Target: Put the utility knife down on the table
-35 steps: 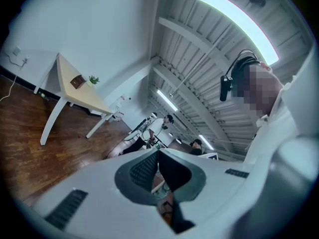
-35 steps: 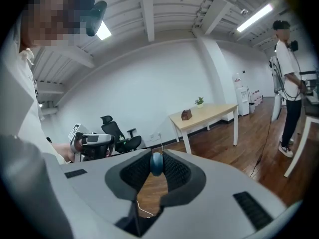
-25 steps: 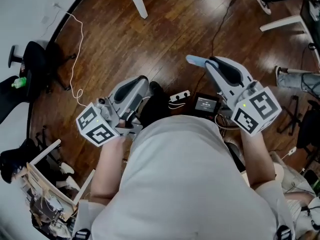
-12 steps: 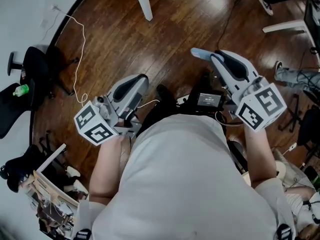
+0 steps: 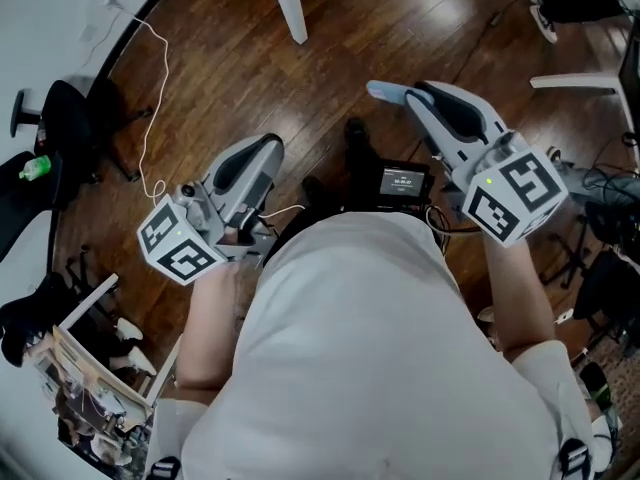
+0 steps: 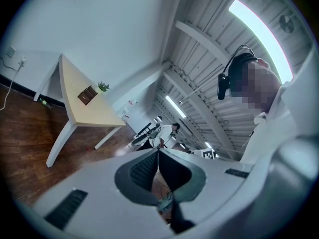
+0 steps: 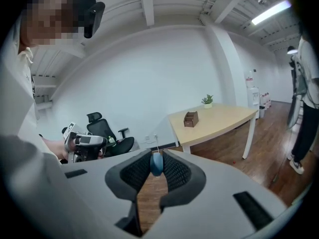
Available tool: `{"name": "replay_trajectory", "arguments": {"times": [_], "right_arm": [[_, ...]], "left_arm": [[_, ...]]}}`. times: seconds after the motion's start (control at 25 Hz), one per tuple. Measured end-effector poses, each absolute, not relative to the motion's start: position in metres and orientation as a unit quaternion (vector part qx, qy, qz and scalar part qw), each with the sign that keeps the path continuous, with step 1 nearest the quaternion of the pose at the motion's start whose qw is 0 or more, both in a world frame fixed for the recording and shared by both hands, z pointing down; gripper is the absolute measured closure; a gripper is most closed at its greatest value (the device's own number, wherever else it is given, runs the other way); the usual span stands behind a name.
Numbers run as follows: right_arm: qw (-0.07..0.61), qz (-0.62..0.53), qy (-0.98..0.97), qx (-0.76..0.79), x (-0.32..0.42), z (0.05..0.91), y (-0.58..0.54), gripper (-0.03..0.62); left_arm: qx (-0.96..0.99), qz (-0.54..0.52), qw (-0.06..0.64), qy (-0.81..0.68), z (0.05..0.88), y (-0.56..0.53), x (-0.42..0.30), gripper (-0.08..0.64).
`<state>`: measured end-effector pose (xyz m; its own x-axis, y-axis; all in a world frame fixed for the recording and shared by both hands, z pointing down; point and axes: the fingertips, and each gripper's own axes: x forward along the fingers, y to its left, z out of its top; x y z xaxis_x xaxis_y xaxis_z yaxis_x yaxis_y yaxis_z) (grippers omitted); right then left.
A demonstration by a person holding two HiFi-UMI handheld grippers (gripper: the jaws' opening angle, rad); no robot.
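The utility knife [image 7: 156, 163] is a blue handle pinched between the tips of my right gripper [image 7: 156, 157], which is shut on it. In the head view the knife [image 5: 386, 92] sticks out to the left of the right gripper [image 5: 420, 94], held over the wooden floor. My left gripper [image 5: 258, 151] is lower left in that view; its jaws [image 6: 158, 152] meet at the tips with nothing between them. The pale wooden table [image 7: 214, 121] stands ahead, some way off, and also shows in the left gripper view as table [image 6: 82, 106].
A brown organizer [image 7: 191, 118] and a small plant [image 7: 207, 100] stand on the table. A black office chair [image 7: 107, 133] is at the wall. Another person [image 7: 304, 88] stands at right. A white table leg [image 5: 290, 3], a cable [image 5: 155, 98] and clutter [image 5: 90, 388] are on the floor.
Both grippers have travelled across the floor with the person; the left one has drifted a little left in the head view. The right gripper's hold on the knife is unchanged.
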<state>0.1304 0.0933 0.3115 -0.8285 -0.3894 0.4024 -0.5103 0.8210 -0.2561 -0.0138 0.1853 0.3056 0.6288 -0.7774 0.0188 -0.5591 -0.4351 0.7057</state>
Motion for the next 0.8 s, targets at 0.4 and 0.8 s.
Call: {"name": "replay_trajectory", "arguments": {"times": [0.4, 0.8], "right_arm": [[0.173, 0.171, -0.954, 0.174, 0.134, 0.311, -0.016, 0.523], [0.169, 0.164, -0.961, 0.147, 0.123, 0.309, -0.058, 0.523]], "left_arm": [[0.811, -0.157, 0.348, -0.443, 0.305, 0.082, 0.012, 0.558], [0.809, -0.157, 0.336, -0.456, 0.292, 0.044, 0.018, 0.558]]}}
